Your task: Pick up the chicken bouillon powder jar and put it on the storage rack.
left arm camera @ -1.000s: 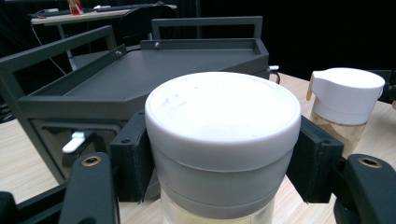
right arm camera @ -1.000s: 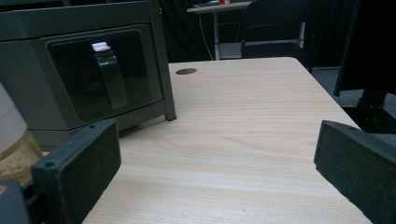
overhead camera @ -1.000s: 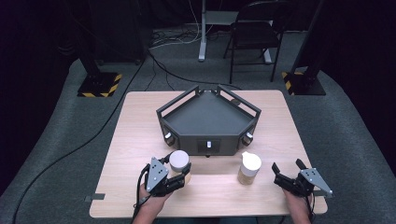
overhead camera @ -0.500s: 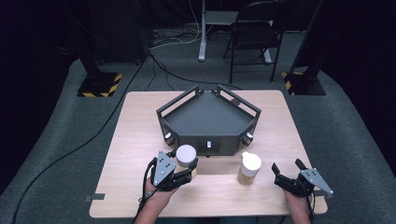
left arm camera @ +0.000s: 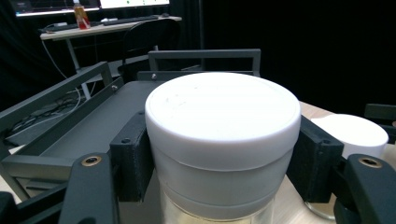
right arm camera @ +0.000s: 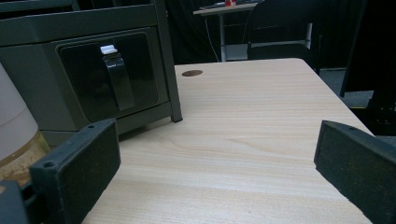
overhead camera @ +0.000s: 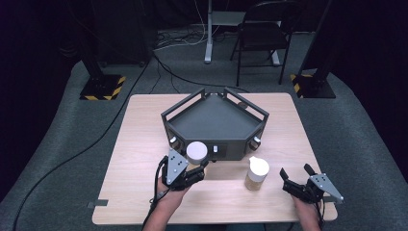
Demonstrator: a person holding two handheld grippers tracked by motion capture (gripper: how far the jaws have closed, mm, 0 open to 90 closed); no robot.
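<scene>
A jar with a white lid and a clear lower body is held off the table, just in front of the dark grey tray stand. My left gripper is shut on this jar; in the left gripper view the black pads press on both sides of the jar below its lid. A second white-lidded jar stands on the table to the right. My right gripper rests low near the table's front right corner, open, with only bare wood between its jaws.
The tray stand has raised rails and a front panel with a latch. The second jar is at the left edge of the right gripper view. A chair and cables lie beyond the table.
My left gripper has lifted the jar and carried it forward and a little to the right, closer to the tray stand's front. The right gripper and the second jar have stayed put.
</scene>
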